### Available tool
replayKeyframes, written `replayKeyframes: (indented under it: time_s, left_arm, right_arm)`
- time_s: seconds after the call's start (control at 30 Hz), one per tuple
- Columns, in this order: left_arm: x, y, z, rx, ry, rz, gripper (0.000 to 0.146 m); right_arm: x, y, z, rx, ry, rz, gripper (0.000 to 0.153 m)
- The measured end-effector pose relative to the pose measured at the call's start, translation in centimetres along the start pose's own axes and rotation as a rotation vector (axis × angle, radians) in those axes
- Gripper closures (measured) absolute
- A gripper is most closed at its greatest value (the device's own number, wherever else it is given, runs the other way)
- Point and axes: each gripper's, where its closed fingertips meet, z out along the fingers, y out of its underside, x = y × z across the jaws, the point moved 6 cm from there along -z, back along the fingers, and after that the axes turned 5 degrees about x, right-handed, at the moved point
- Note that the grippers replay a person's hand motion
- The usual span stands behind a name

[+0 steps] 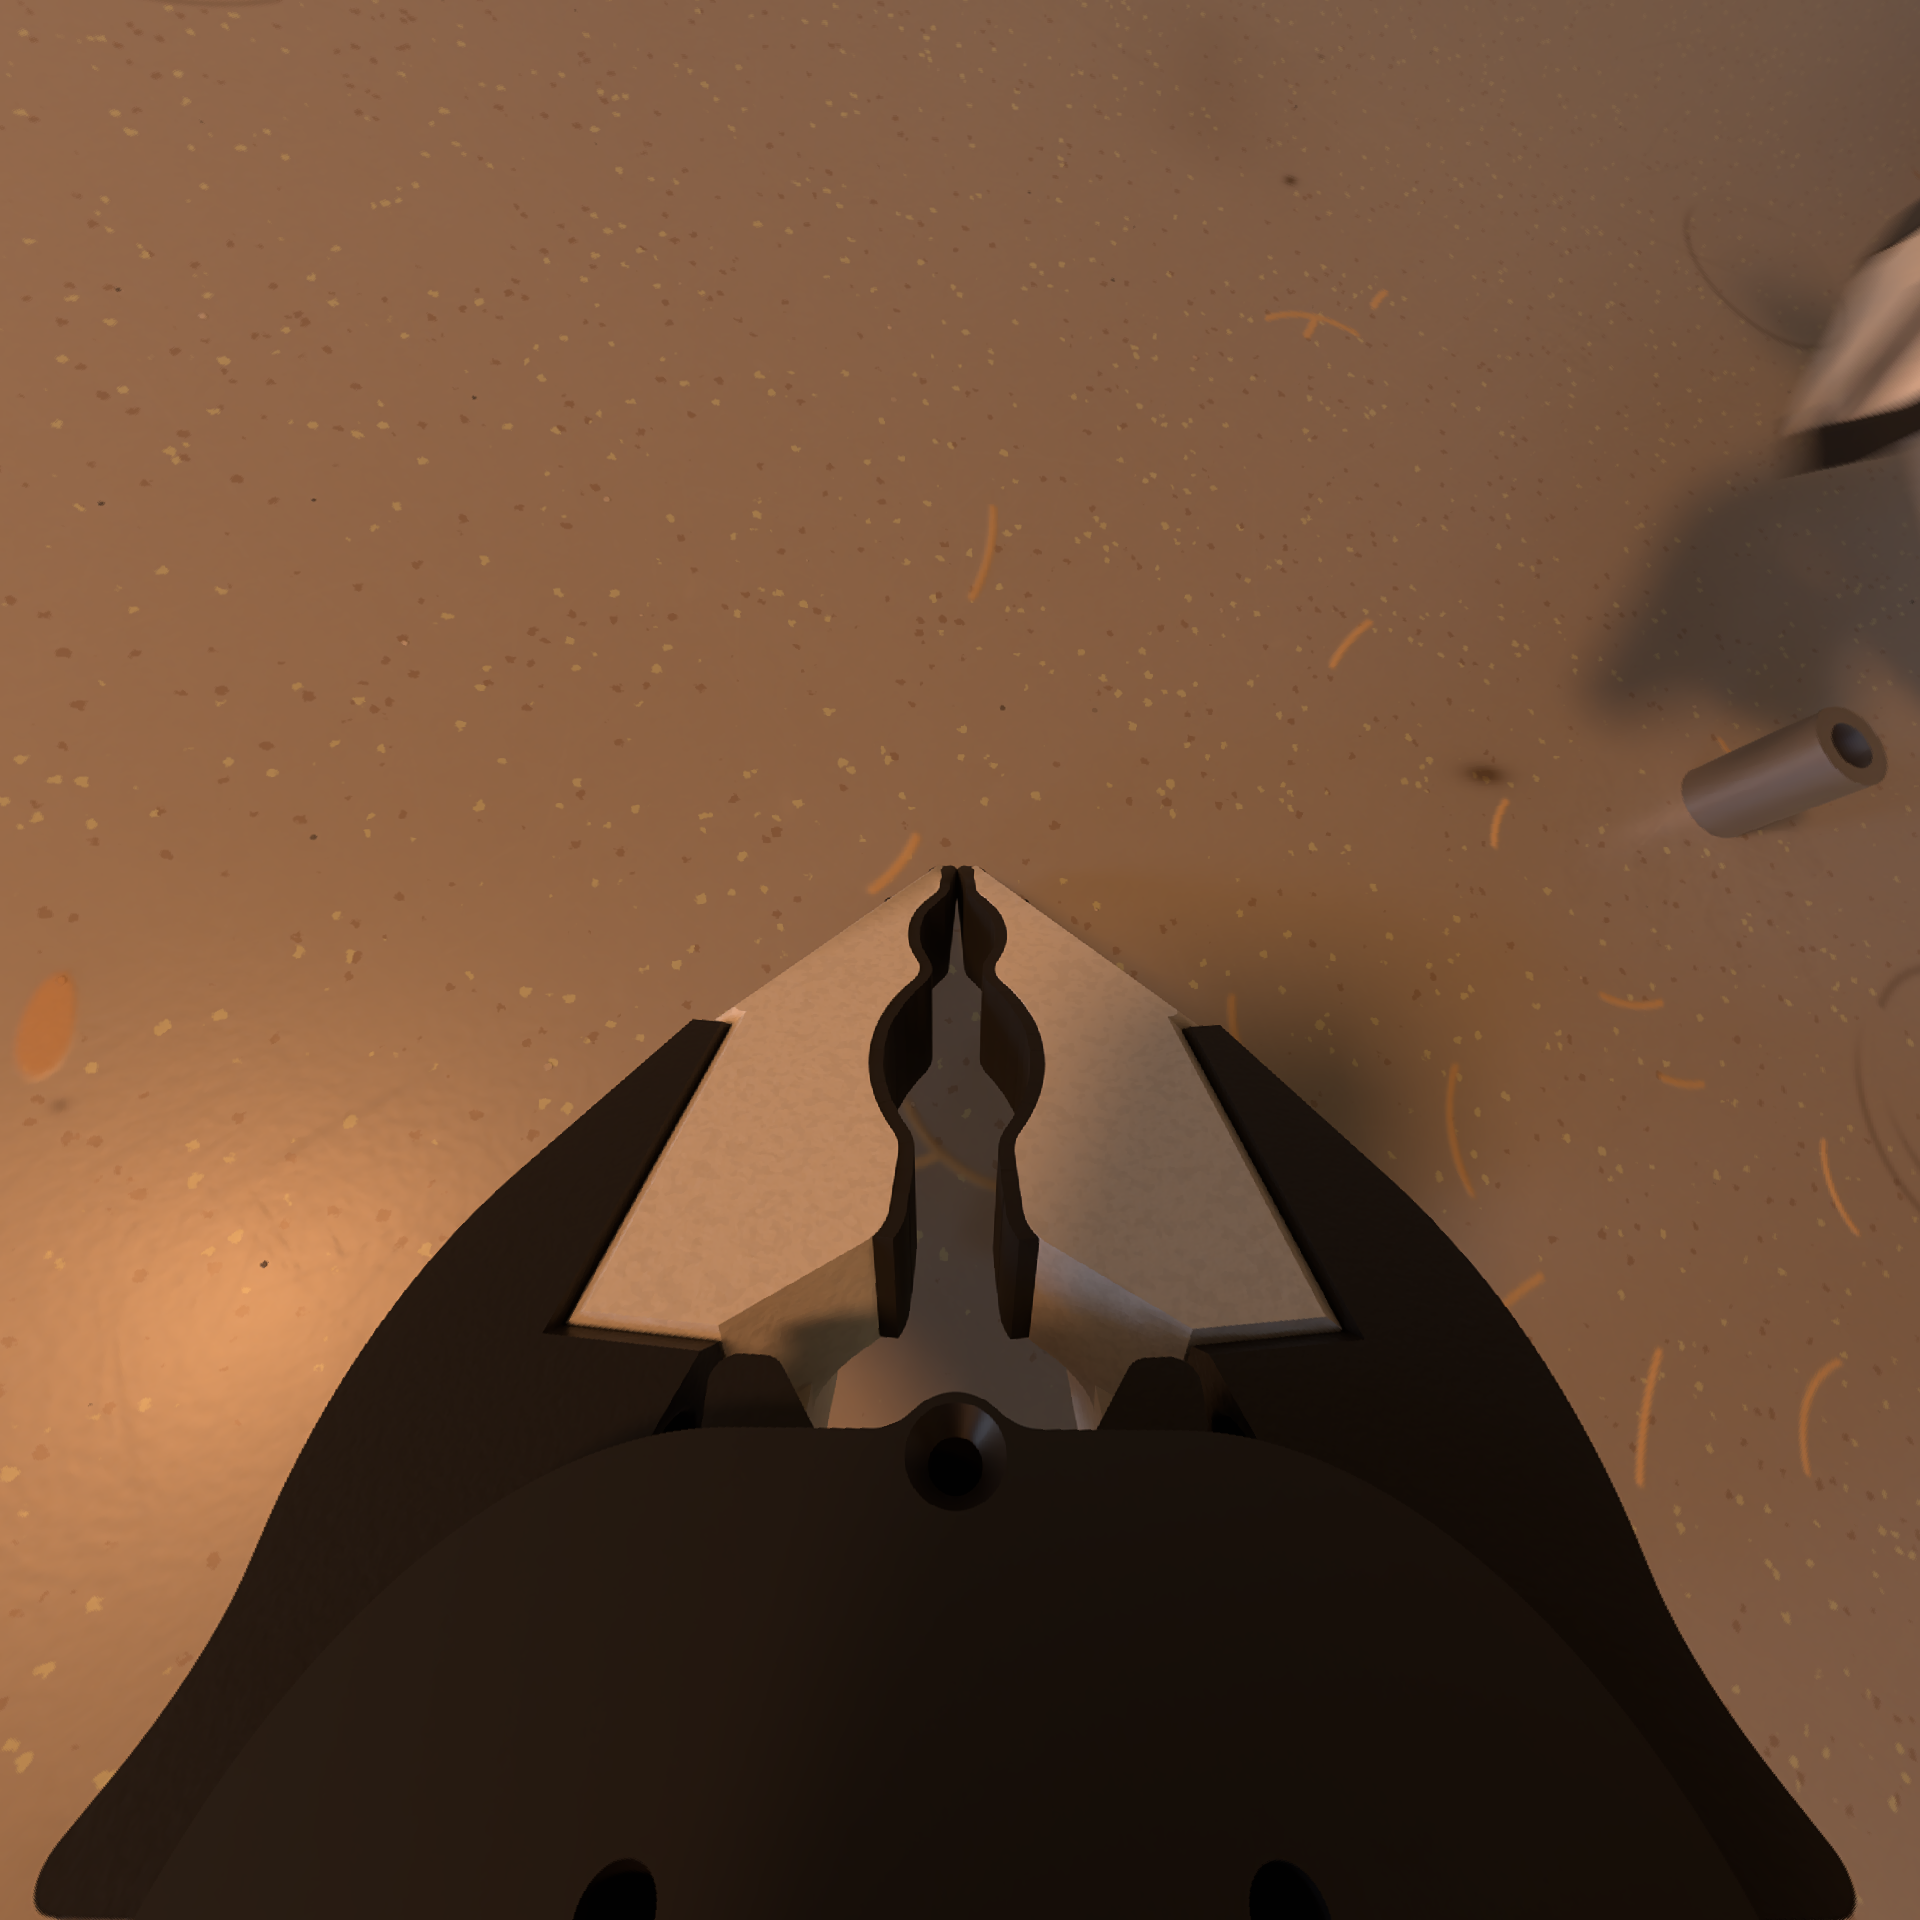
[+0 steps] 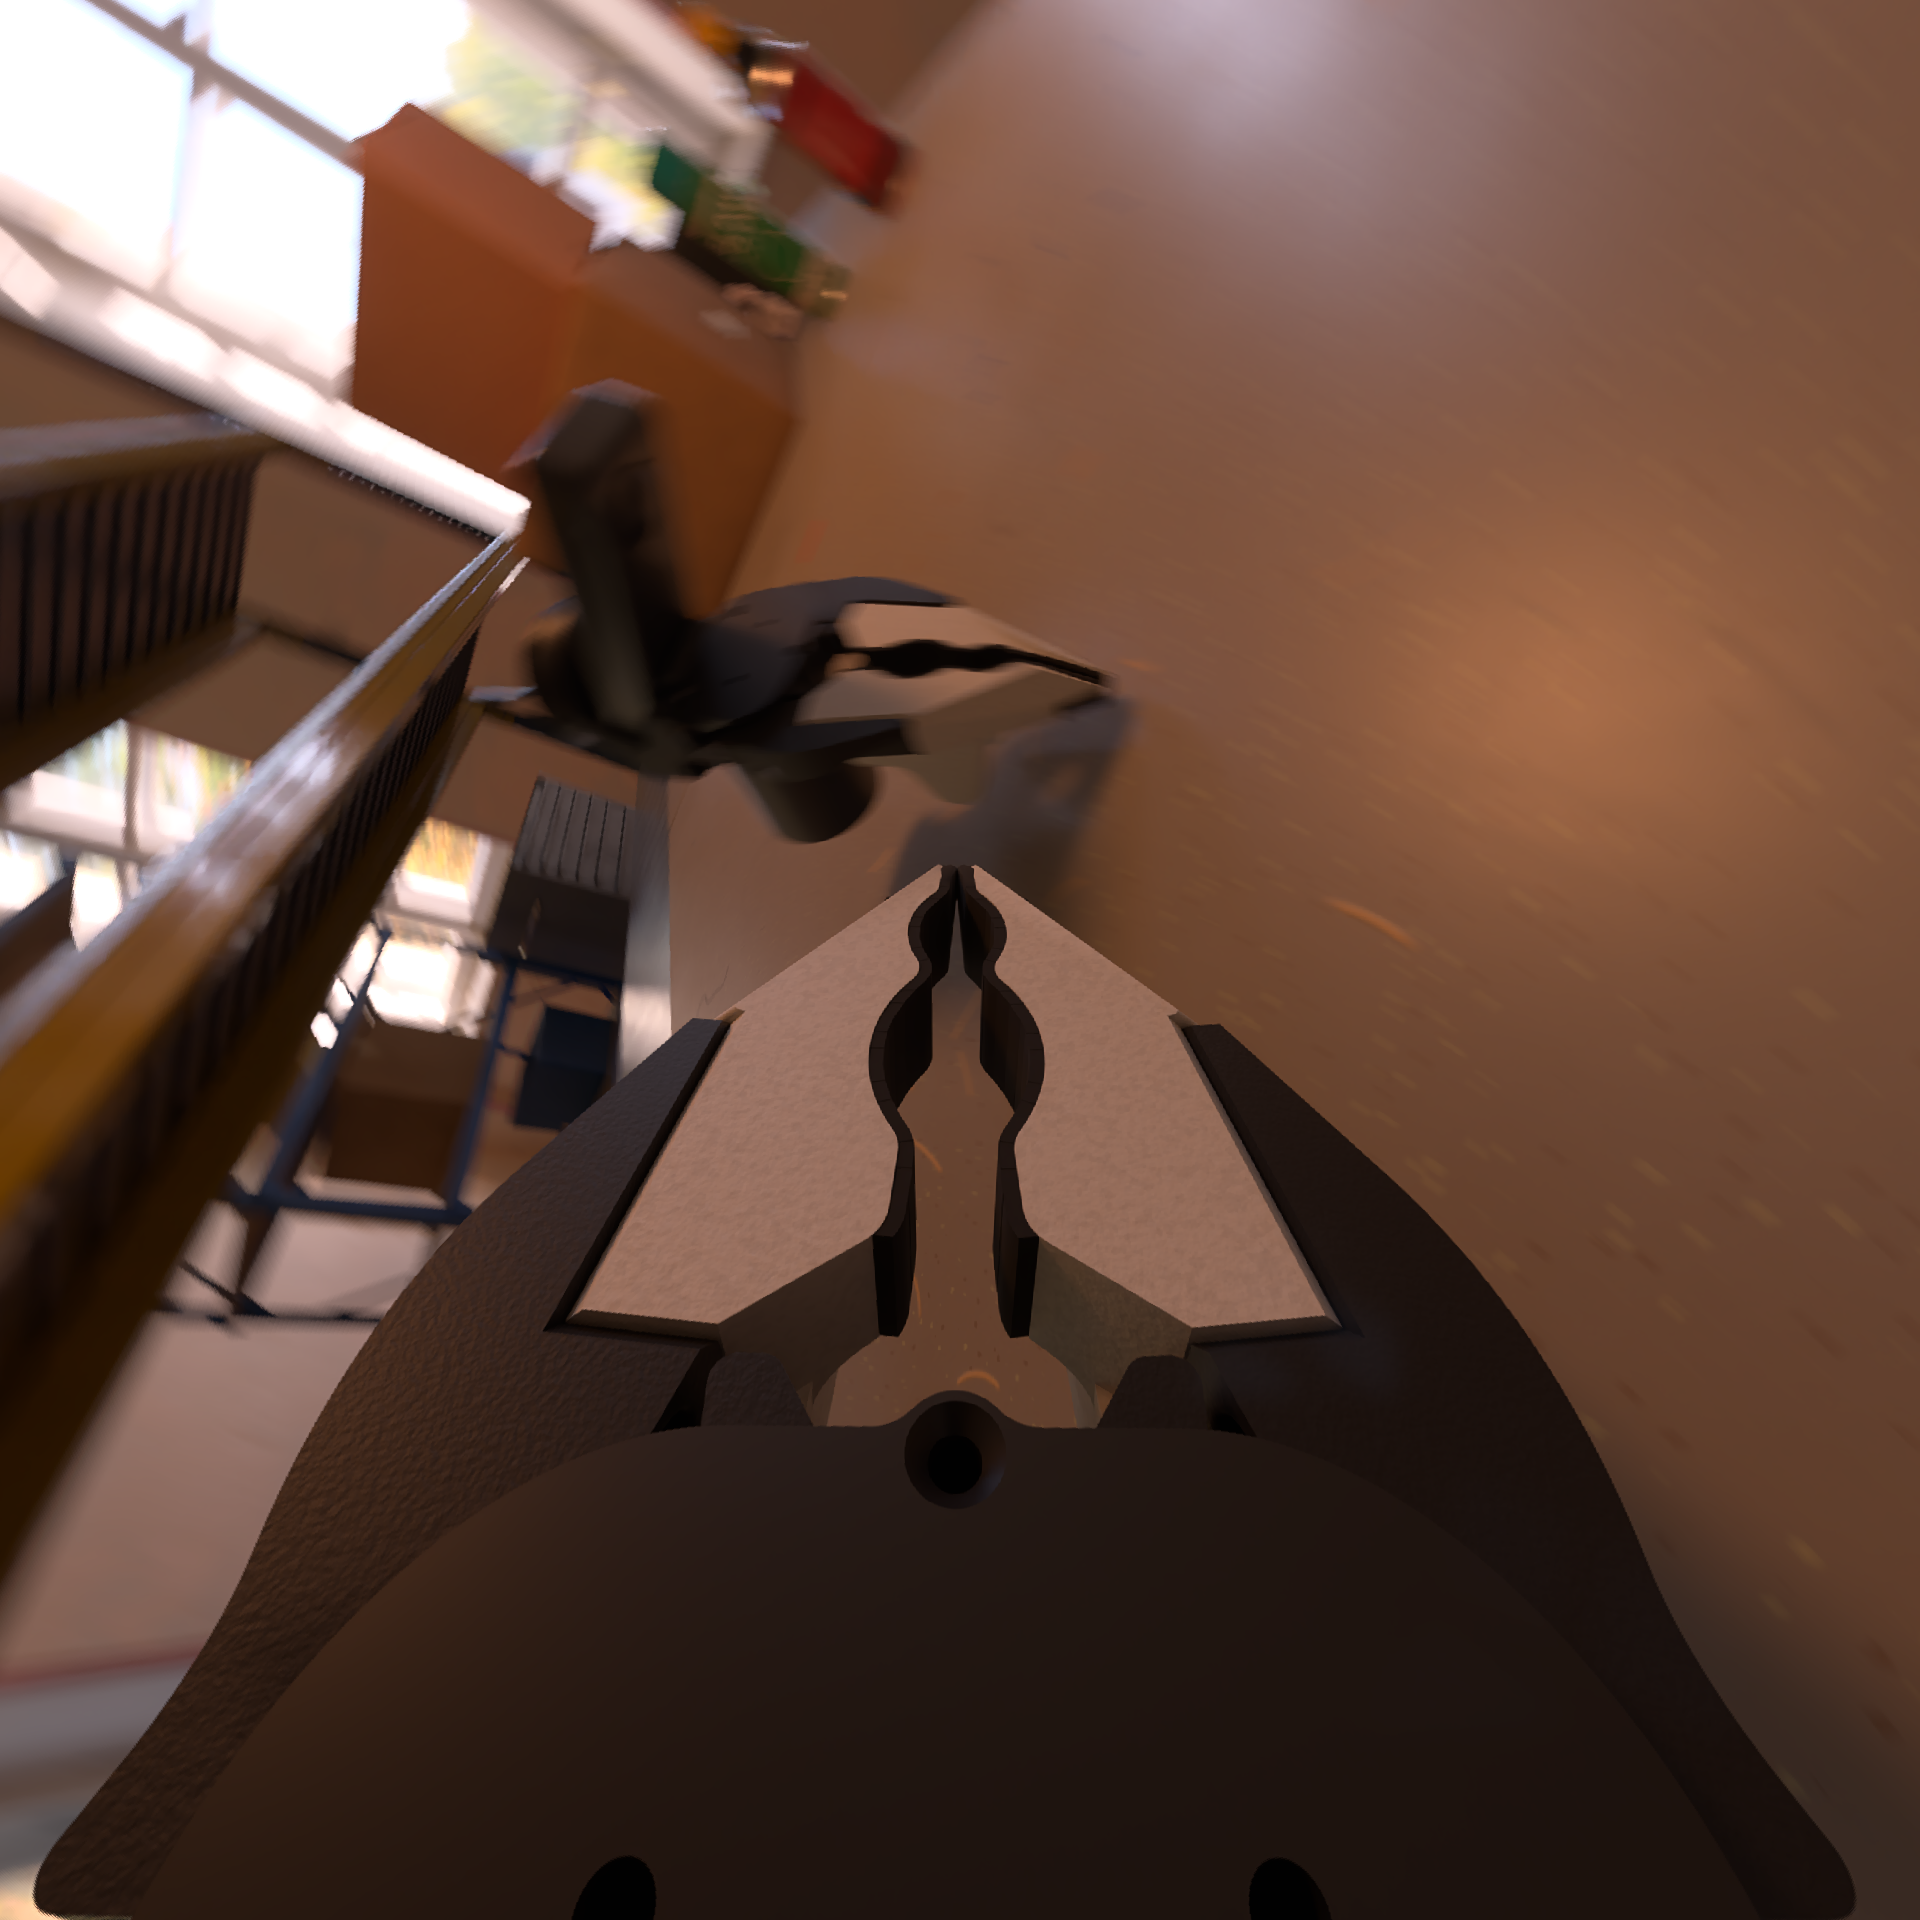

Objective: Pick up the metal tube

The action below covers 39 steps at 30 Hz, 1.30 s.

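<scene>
A short grey metal tube [image 1: 1779, 774] lies on its side on the brown speckled table [image 1: 727, 468], at the right edge of the left wrist view, its open end facing right. My left gripper [image 1: 957, 871] is shut and empty, well to the left of the tube and above the table. The right gripper's tip [image 1: 1860, 353] shows at the far right edge, above the tube. In the right wrist view my right gripper [image 2: 957, 871] is shut and empty; the tube is not visible there. The left gripper [image 2: 1081, 670] shows farther off, blurred, also shut.
The right wrist view is tilted and blurred. The table edge [image 2: 312, 790] runs along its left side. Beyond it stand an orange-brown cabinet [image 2: 499, 312], shelves with coloured boxes [image 2: 748, 218], a blue-framed rack [image 2: 416, 1122] and bright windows [image 2: 156, 156].
</scene>
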Motion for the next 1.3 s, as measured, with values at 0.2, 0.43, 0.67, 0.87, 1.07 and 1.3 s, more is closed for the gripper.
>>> replayKeyframes:
  time_s: [0.2,0.43,0.67,0.87,1.07,1.3]
  left_arm:
    - [0.0,0.0,0.0,-0.006,0.003,0.000,0.146]
    - [-0.3,-0.8,-1.7,0.092,0.006,-0.014,0.138]
    - [-0.5,-1.7,-3.8,0.246,0.063,-0.073,0.134]
    - [0.5,-2.0,-3.4,0.229,0.092,-0.009,0.133]
    - [0.5,-2.1,-4.0,0.250,0.092,-0.001,0.133]
    - [2.4,-3.0,-5.2,0.347,0.283,-0.017,0.130]
  right_arm:
    - [-4.4,6.5,-1.2,-0.380,0.276,-0.742,0.121]
    - [-2.9,9.1,-2.0,-0.678,0.648,-1.101,0.128]
    - [-1.4,7.1,-7.0,-0.374,0.668,-0.891,0.116]
    - [0.3,8.5,-5.7,-0.435,0.656,-0.898,0.115]
    - [1.1,8.9,-4.7,-0.438,0.614,-0.872,0.120]
    - [-3.3,7.5,-2.6,-0.246,0.686,-1.105,0.131]
